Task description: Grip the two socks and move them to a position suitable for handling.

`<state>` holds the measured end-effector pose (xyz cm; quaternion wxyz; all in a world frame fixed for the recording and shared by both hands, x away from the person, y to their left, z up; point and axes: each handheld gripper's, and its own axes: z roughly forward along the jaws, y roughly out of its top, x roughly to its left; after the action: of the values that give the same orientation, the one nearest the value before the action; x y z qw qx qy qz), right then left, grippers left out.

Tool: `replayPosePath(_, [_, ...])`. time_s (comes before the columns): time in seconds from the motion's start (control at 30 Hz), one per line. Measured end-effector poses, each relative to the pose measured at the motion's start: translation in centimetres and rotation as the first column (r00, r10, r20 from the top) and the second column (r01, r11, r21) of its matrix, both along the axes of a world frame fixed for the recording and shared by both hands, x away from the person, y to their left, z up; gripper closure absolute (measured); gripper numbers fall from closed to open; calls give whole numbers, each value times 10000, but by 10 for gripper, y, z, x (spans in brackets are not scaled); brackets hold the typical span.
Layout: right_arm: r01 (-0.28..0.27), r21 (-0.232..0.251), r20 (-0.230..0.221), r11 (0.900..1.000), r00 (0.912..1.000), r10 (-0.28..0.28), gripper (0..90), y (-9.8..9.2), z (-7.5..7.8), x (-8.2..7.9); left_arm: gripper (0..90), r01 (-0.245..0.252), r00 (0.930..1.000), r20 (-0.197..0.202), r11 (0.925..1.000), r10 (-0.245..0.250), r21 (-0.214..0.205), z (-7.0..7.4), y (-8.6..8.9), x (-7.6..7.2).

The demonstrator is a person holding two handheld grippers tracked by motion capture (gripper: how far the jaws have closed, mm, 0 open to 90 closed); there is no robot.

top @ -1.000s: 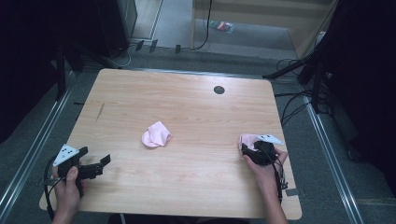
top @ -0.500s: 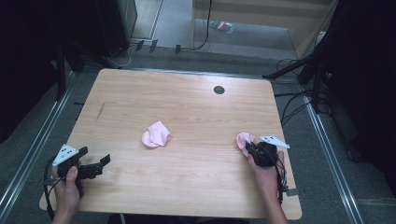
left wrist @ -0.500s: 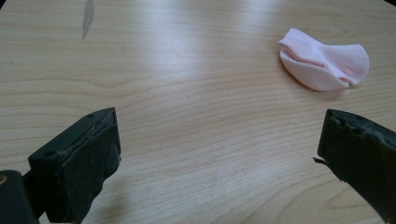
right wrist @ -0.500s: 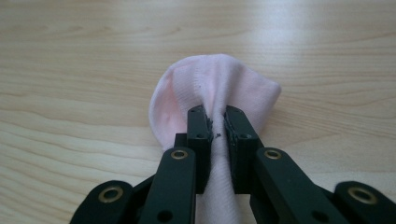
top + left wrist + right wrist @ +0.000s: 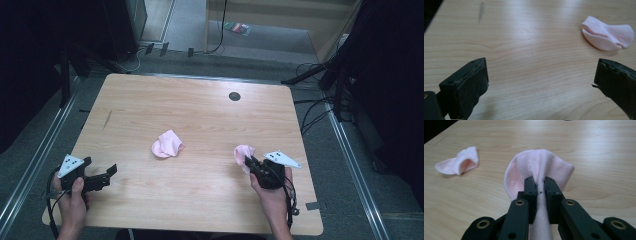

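Note:
Two small pink socks are on the wooden table (image 5: 200, 115). One pink sock (image 5: 167, 144) lies crumpled near the table's middle; it also appears at the upper right of the left gripper view (image 5: 607, 36) and at the left of the right gripper view (image 5: 457, 162). The other pink sock (image 5: 539, 167) is pinched between the jaws of my right gripper (image 5: 540, 186), which is shut on it at the table's front right (image 5: 251, 162). My left gripper (image 5: 107, 172) rests open at the front left corner, jaws wide apart (image 5: 540, 80) with bare wood between them.
A dark round hole (image 5: 234, 96) sits near the table's far edge. A thin dark mark (image 5: 108, 119) streaks the wood at the left. Cables and dark stands surround the table on the floor.
My right gripper has carried its pink sock a little leftward, toward the middle of the table. The left gripper and the middle sock have stayed put.

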<state>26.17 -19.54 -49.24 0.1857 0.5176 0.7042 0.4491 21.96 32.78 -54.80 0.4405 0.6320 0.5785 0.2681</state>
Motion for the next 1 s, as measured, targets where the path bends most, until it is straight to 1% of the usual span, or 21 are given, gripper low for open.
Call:
replayPosePath(0.03, [-78, -78, 39, 9999, 10000, 78, 825, 7, 4, -6, 0, -47, 9999, 129, 9994, 52, -352, 2, 2, 0])
replayPosePath(0.07, [-78, -78, 39, 9999, 10000, 78, 825, 7, 4, -6, 0, -47, 9999, 129, 9994, 52, -352, 2, 2, 0])
replayPosePath(0.1, [-98, -25, -14, 9999, 10000, 98, 825, 10, 6, -7, 0, -53, 9998, 181, 9986, 62, -517, 3, 2, 0])
replayPosePath(0.13, [-198, 75, -41, 9998, 9998, 198, 825, 17, 8, -11, 0, -47, 9998, 171, 9987, 55, -512, 4, -1, 0])
replayPosePath(0.23, [-300, 102, -31, 9995, 9995, 301, 825, 24, 10, -14, 0, 111, 9998, 182, 9988, -102, -474, 7, -6, 0])
replayPosePath(0.27, [-469, -6, 26, 9989, 9989, 469, 824, 32, 12, -17, 0, 270, 9995, 156, 9979, -262, -590, 9, -9, 0])
replayPosePath(0.3, [-505, -21, 15, 9987, 9987, 505, 824, 35, 13, -19, 0, 412, 9989, 257, 9949, -390, -918, 15, -14, -1])
replayPosePath(0.37, [-635, -78, 31, 9980, 9980, 635, 823, 41, 13, -21, 0, 545, 9982, 304, 9946, -520, -888, 21, -23, -2])
replayPosePath(0.43, [-767, -34, -126, 9970, 9970, 767, 821, 49, 11, -22, 0, 790, 9965, 328, 9941, -767, -740, 26, -33, -2])
replayPosePath(0.47, [-767, -34, -126, 9970, 9970, 767, 821, 49, 11, -22, 0, 790, 9965, 328, 9941, -767, -740, 26, -33, -2])
replayPosePath(0.5, [-1037, 39, -331, 9946, 9941, 1038, 820, 58, 7, -24, 0, 825, 9962, 325, 9943, -804, -681, 28, -40, -2])
replayPosePath(0.53, [-1124, -48, -373, 9937, 9930, 1121, 819, 63, 4, -26, 0, 1079, 9937, 387, 9906, -1050, -835, 32, -48, -3])
replayPosePath(0.57, [-1257, -133, -389, 9920, 9914, 1251, 818, 68, 2, -27, 0, 1183, 9925, 423, 9887, -1148, -926, 33, -52, -3])
replayPosePath(0.63, [-1438, -201, -559, 9894, 9882, 1425, 817, 75, -3, -29, 0, 1388, 9897, 479, 9863, -1349, -890, 37, -61, -5])
replayPosePath(0.77, [-1793, -385, -790, 9830, 9812, 1759, 815, 91, -12, -33, 0, 2049, 9782, 493, 9765, -2019, -668, 39, -83, -7])
replayPosePath(0.83, [-2008, -353, -946, 9790, 9759, 1968, 814, 99, -16, -35, 0, 2416, 9701, 407, 9686, -2394, -596, 38, -95, -6])
replayPosePath(0.87, [-2064, -388, -972, 9777, 9746, 2019, 814, 101, -17, -35, 0, 2416, 9701, 407, 9686, -2394, -596, 38, -95, -6])
replayPosePath(0.9, [-2148, -410, -1053, 9758, 9721, 2096, 814, 105, -20, -36, 0, 2752, 9613, 312, 9599, -2739, -529, 37, -106, -5])
replayPosePath(0.93, [-2179, -419, -1089, 9751, 9711, 2124, 814, 108, -21, -37, 0, 2911, 9566, 271, 9556, -2901, -468, 36, -111, -5])
replayPosePath(0.97, [-2179, -419, -1089, 9751, 9711, 2124, 814, 108, -21, -37, 0, 2911, 9566, 271, 9556, -2901, -468, 36, -111, -5])
replayPosePath(1.0, [-2329, -537, -1177, 9710, 9671, 2255, 808, 116, -26, -39, 0, 3093, 9509, 218, 9502, -3087, -371, 35, -117, -5])
